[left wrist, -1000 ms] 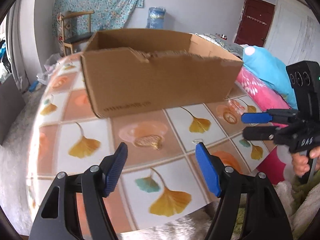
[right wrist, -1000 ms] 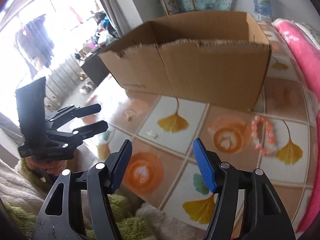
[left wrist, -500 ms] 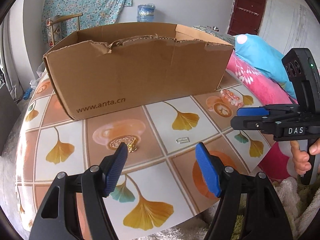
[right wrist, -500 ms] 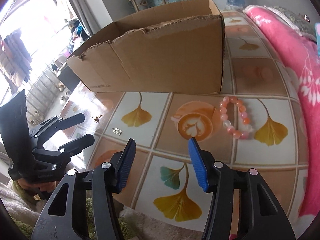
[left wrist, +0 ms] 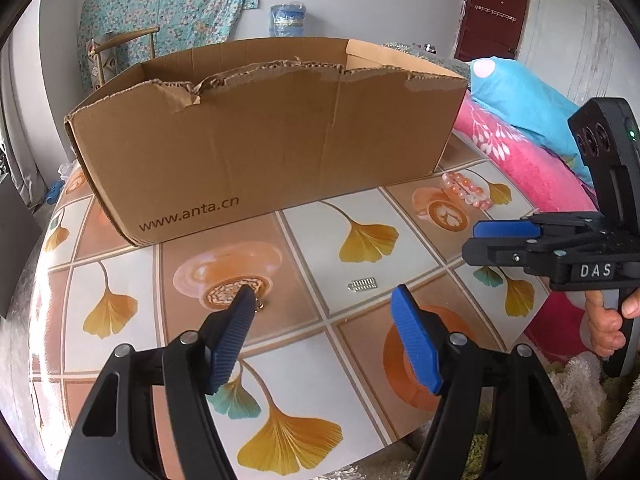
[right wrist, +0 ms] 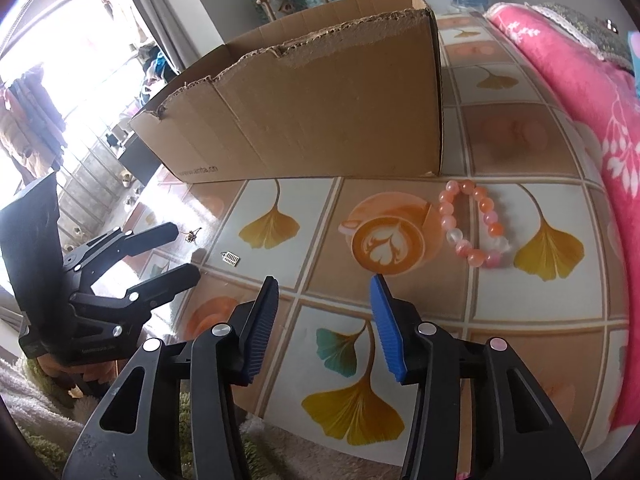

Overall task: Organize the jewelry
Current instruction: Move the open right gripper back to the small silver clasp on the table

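Observation:
A pink bead bracelet lies on the tablecloth by the right corner of the open cardboard box. A small silver charm rests near the table's middle. A tiny gold piece lies just past my left gripper's left fingertip. My left gripper hovers open over the table, holding nothing. My right gripper hangs low over the front tiles; its jaws are closing with nothing between them.
The table wears a tiled cloth with ginkgo leaves and coffee cups. A pink blanket and blue pillow crowd its right side. A wooden chair stands behind the box. A hand grips the right tool's handle.
Both grippers have shifted and sunk a little toward the table, so the box and jewelry now sit larger and more square-on. The right gripper's jaws have narrowed. The left jaws have kept their width.

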